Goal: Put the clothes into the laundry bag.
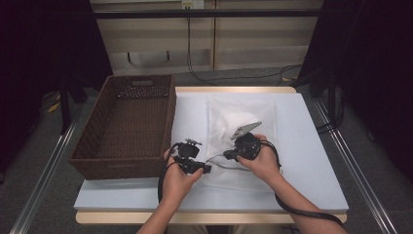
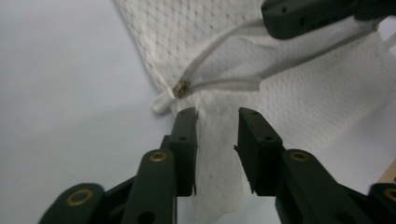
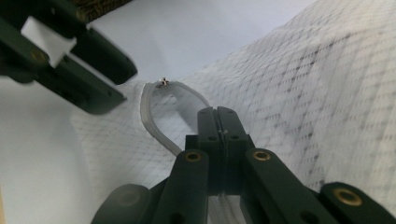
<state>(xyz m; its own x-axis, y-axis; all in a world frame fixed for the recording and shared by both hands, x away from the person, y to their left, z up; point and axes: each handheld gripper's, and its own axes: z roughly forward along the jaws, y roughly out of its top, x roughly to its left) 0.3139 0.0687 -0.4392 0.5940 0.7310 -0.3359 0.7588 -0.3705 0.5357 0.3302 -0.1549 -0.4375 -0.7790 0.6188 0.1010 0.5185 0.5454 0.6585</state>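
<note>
White mesh is what I am working on: a zippered mesh bag point(image 1: 241, 141) lying flat on the pale blue table point(image 1: 311, 161), just to the right of a brown woven basket point(image 1: 129, 124).

My right tongs point(image 3: 218, 111) are clenched tight on the bag's zipper edge point(image 3: 154, 126), the two jaws pressed flat together with the white tape pinched between them. Seen along those jaws, the tape loops up from the grip to the small brass zipper slider point(image 3: 164, 81), and the opening gapes a little below it.

My left tongs point(image 2: 217, 114) stand partly released over the bag's near left corner. A strip of mesh lies in the gap between the jaws, but neither pad presses on it. The slider point(image 2: 181, 87) sits just above and left of the jaw tips, where the two zipper tapes meet.

From above, both hands are close together over the bag's near left part.
</note>
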